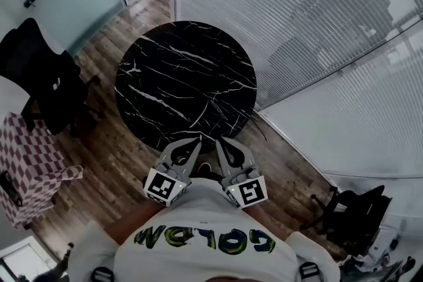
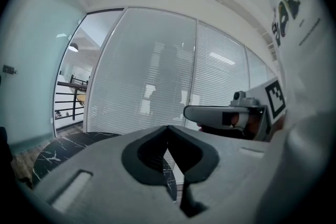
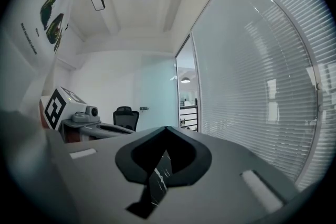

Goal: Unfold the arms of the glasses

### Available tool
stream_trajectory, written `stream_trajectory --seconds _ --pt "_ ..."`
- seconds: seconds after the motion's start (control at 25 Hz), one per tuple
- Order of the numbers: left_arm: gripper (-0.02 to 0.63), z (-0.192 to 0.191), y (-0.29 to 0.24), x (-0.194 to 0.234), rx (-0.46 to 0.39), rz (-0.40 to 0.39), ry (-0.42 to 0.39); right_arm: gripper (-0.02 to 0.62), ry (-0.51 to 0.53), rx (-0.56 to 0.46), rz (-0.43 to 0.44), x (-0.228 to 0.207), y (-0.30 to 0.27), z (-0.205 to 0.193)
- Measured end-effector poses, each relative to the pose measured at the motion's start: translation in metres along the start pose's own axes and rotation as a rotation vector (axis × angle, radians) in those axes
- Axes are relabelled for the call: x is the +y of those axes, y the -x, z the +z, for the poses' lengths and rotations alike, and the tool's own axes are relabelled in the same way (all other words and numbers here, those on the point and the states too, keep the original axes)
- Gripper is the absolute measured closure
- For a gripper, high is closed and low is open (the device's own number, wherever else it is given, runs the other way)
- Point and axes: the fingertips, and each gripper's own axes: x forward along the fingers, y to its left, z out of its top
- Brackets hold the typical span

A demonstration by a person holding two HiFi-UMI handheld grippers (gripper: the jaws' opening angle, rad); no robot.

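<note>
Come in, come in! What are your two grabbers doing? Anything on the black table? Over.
Left gripper shut, empty. Right gripper shut, empty. No glasses in sight, none on the black table. Nothing in the way. Over.

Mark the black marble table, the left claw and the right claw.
black marble table (image 1: pixel 178 69), head view, bare middle of its top
left claw (image 1: pixel 196 140), head view, at its closed tips
right claw (image 1: pixel 219 141), head view, at its closed tips
</note>
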Motion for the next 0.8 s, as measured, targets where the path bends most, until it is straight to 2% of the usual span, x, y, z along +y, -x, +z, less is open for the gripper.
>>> stream_trajectory --seconds 0.28,0.48,0.8 --pt "0.604 -0.013 -0.018 -0.024 0.035 0.004 0.042 0.594 -0.024 0.040 -0.001 -0.020 0.020 -0.015" --pt "0.604 -0.048 -0.016 -0.039 0.136 -0.013 0.088 0.594 -0.045 0.093 -0.010 -0.019 0.033 -0.038" --pt "0.604 -0.078 -0.024 -0.044 0.188 -0.056 0.093 0.594 -0.035 0.169 -0.043 -0.036 0.042 -0.065"
